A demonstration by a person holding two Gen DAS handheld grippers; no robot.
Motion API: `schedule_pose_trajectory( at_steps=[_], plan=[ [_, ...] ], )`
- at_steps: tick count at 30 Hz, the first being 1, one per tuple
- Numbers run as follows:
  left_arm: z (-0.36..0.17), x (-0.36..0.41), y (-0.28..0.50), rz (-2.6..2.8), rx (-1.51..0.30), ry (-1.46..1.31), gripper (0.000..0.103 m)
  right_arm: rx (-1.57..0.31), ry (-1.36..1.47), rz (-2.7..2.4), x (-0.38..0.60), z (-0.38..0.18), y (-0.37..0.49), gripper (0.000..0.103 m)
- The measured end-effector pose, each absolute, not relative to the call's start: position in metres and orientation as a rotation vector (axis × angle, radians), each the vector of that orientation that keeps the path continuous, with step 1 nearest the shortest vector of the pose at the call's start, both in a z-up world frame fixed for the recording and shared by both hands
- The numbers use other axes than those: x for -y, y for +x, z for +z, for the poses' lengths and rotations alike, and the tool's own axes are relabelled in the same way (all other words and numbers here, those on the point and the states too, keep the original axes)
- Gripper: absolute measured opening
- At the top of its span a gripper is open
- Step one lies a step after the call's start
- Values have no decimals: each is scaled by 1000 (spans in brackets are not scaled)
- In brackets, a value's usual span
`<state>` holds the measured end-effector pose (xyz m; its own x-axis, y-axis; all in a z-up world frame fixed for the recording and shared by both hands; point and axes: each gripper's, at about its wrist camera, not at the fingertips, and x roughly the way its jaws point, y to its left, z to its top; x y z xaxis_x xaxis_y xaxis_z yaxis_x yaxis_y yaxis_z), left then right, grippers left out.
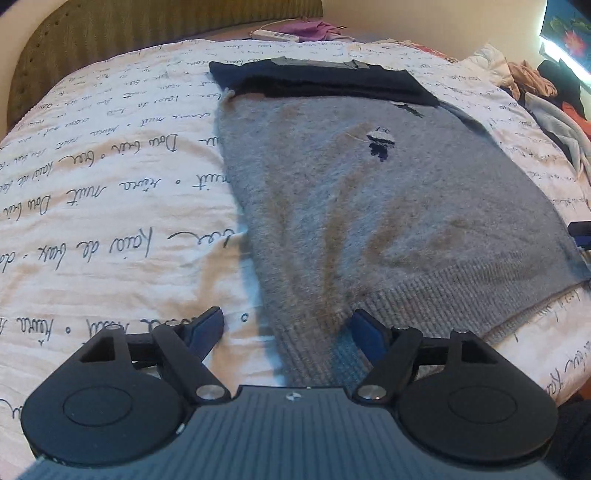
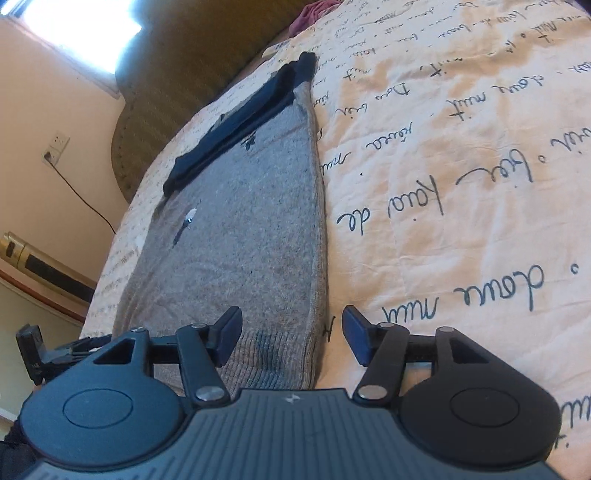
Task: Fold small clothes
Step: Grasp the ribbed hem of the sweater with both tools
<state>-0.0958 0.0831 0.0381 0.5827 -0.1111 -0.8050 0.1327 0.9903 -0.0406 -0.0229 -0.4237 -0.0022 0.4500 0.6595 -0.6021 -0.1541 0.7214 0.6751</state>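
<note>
A grey knit sweater (image 1: 388, 206) with a dark navy band at its far end (image 1: 325, 79) lies flat on the bed. Its ribbed hem (image 1: 424, 302) is nearest me. My left gripper (image 1: 288, 330) is open at the hem's left corner, one finger on the sheet, the other over the ribbing. In the right wrist view the same sweater (image 2: 236, 221) stretches away. My right gripper (image 2: 291, 338) is open over a hem corner, straddling the sweater's edge. Another gripper (image 2: 31, 350) shows at the far left.
The bed has a white cover with handwritten script (image 1: 92, 221). A padded headboard (image 1: 129, 29) stands at the far end. A pile of clothes (image 1: 546, 96) lies at the right. A white remote (image 1: 275, 36) and pink cloth (image 1: 314, 29) lie near the headboard.
</note>
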Motion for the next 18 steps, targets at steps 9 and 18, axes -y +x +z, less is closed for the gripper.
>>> schedule_pose_trajectory(
  at_steps=[9,18],
  plan=[
    [33,-72,-98,-166,-937,23,78,-1013,584,653,407,-4,-32,60],
    [36,-70,-105,-199,-940,-3,62,-1021,614,694,403,-7,-39,59]
  ],
)
